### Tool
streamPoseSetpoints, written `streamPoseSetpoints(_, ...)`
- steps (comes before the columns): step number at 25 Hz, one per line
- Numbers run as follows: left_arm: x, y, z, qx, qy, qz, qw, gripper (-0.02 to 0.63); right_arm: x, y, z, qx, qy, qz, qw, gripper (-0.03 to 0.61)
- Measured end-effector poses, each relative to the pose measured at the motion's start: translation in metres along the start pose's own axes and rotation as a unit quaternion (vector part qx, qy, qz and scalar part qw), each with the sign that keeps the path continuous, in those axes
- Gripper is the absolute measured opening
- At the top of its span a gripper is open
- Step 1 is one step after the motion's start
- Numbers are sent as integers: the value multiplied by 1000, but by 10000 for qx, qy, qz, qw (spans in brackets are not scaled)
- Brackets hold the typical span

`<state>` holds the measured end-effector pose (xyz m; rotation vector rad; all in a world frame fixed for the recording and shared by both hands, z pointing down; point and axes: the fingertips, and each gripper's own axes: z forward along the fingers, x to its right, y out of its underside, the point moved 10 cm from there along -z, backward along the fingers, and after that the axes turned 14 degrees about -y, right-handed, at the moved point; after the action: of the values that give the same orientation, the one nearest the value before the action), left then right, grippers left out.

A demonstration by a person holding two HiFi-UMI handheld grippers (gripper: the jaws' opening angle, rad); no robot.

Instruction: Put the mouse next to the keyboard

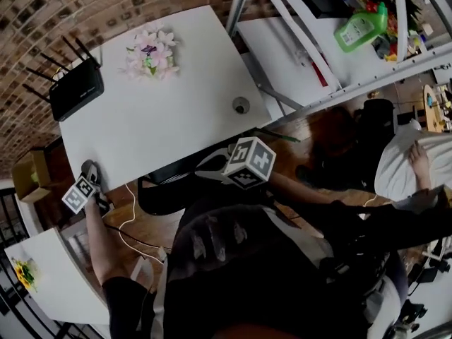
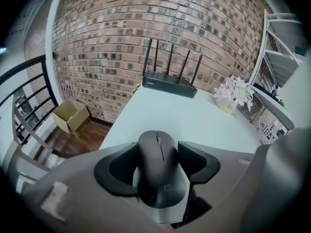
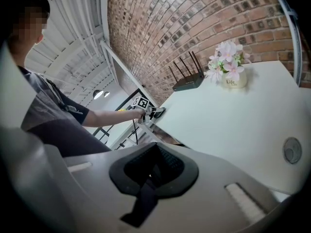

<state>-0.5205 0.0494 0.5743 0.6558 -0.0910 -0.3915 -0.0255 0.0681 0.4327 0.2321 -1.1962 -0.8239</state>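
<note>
A black mouse [image 2: 158, 164] sits clamped between the dark pads of my left gripper [image 2: 158, 168], nose pointing out over the white table [image 2: 194, 118]. In the head view the mouse [image 1: 89, 168] and left gripper [image 1: 90, 173] hover at the table's [image 1: 176, 126] near-left corner. My right gripper [image 1: 215, 162], with its marker cube, is held at the table's front edge. Its pads [image 3: 167, 166] are pressed together on nothing, and a black strap hangs below them. The right gripper view also catches the left gripper [image 3: 148, 114] far off. No keyboard shows in any view.
A black router [image 1: 76, 90] with antennas stands at the table's back left, a pot of pink flowers [image 1: 150, 55] behind the middle, and a round cable grommet [image 1: 241, 105] at the right. A metal shelf with a green bottle [image 1: 361, 27] stands right; a cardboard box [image 1: 32, 175] is on the floor left.
</note>
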Motion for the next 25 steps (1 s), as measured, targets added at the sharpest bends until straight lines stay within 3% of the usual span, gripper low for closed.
streamPoseSetpoints(4,-7,13,-17,-67,-402,-234,9989,270,12,0,-18,-83,-160,20,9998,6)
streamPoseSetpoints(8,5,-9,3,-15,-126,-48,9999,270,17,-1,-12,20,100,138,9999,6)
streamPoseSetpoints(13,-11,-12,4,4,60,-163,9998,270,13,-10,9,-189,37,68,9998,6)
streamPoseSetpoints(25,-35,-17,11,12,152,-312,9994,270,11,-18,28,-284,15,82,9996,6)
